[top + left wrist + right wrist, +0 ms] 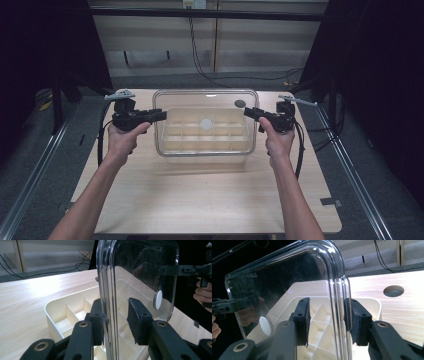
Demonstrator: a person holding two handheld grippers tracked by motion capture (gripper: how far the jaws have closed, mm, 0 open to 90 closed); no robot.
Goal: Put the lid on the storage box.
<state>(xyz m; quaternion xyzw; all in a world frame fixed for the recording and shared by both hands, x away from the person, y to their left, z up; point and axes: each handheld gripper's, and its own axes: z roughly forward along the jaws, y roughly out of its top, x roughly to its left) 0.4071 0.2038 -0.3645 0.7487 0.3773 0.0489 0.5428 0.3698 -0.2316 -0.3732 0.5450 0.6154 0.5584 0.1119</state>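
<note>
The clear rectangular plastic lid [205, 102] hovers above the cream compartmented tray [206, 145] mid-table, long axis left-right, each short edge between parted jaws of the left gripper [161, 115] and right gripper [247, 112], neither clamped.

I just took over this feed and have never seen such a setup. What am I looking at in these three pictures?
There is no robot arm here: a person holds a hand-held two-jaw gripper in each hand. The high view looks down on a wooden table. The left gripper and right gripper each reach in to one side of a clear plastic lid, held above a cream tray with compartments.

The other two pictures come from cameras riding on the grippers, looking along their black jaws. In each, the lid's edge runs between the two jaws with a gap beside it, so neither jaw pair looks clamped. A white round knob sits mid-lid. A round hole is cut in the table.
</note>
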